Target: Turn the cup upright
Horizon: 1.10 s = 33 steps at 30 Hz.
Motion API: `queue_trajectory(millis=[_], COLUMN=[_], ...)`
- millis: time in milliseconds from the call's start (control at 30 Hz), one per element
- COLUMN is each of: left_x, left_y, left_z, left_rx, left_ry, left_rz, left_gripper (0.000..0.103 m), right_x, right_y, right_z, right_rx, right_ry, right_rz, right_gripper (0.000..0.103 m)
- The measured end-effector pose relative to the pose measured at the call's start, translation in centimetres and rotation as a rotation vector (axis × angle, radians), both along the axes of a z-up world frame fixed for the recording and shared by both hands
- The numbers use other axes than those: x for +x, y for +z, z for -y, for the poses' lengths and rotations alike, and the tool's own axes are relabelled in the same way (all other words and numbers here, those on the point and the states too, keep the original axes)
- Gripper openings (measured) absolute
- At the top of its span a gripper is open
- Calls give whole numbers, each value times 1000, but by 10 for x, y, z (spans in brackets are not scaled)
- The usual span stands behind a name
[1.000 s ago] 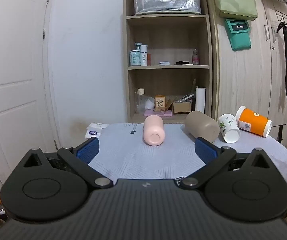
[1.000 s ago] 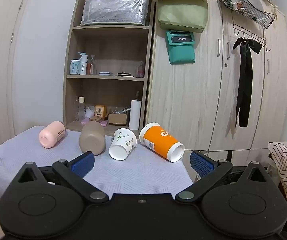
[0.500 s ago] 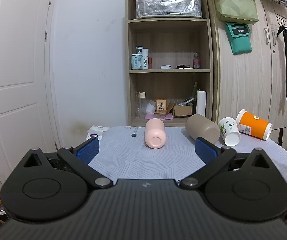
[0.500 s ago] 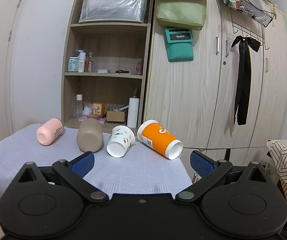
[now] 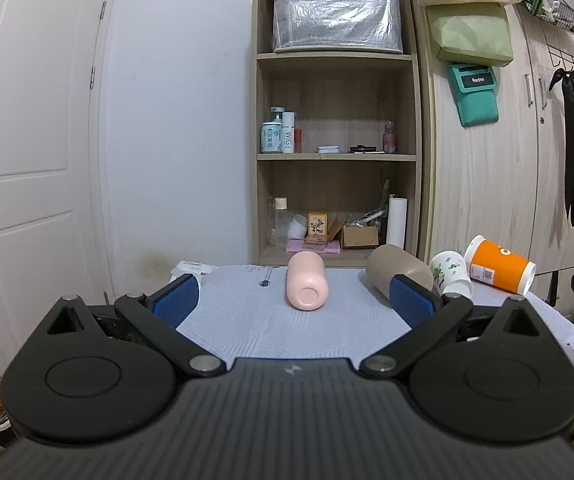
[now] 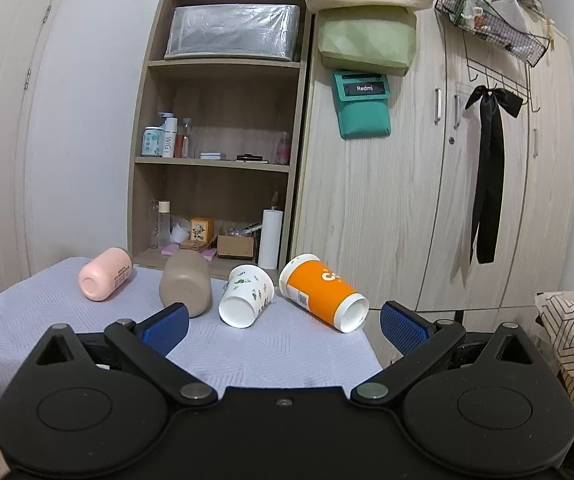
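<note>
Facing four toppled cups on a table under a pale blue-grey quilted cloth [image 6: 279, 356]: smooth pink cylindrical cup [image 5: 307, 285] far left, base toward the left camera; matte taupe cup [image 6: 185, 282] next; small white paper cup with green leaf print [image 6: 247, 295], its open end facing the camera; orange paper cup with white rim [image 6: 323, 293] nearest the table's right edge. All on their sides, none upright yet. Left gripper [image 5: 292, 300] spread wide, blue pads empty, pink cup framed between them but well ahead, no contact. Right gripper [image 6: 283, 326] likewise parted and empty, white and orange cups ahead between the pads. Which cup comes first: cannot tell. Risks, as judgement: round bodies likely to roll on the cloth if nudged off-centre by one pad; thin paper walls likely to crush or slip under a hard squeeze; orange cup close to the edge, a push could send it off; white and orange cups lying just beside each other, so a wide approach could knock the neighbour; cloth could bunch and tip a freshly stood cup.
</note>
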State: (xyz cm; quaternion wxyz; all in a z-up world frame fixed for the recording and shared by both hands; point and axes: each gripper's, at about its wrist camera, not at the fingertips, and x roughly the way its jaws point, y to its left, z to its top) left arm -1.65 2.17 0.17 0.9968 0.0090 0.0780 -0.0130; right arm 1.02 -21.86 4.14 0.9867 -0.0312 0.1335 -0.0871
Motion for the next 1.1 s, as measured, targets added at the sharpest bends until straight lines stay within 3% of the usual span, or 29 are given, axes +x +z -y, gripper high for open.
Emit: queue_trajectory(millis=[1100], left_x=[5], left_y=[0], left_z=[7], left_rx=[14], left_ry=[-13], left_rz=[-26], left_gripper=[103], right_x=[5], right_y=[-2], right_z=[-1], right_rx=[-30], right_ry=[3], right_rz=[-41], right_gripper=[103])
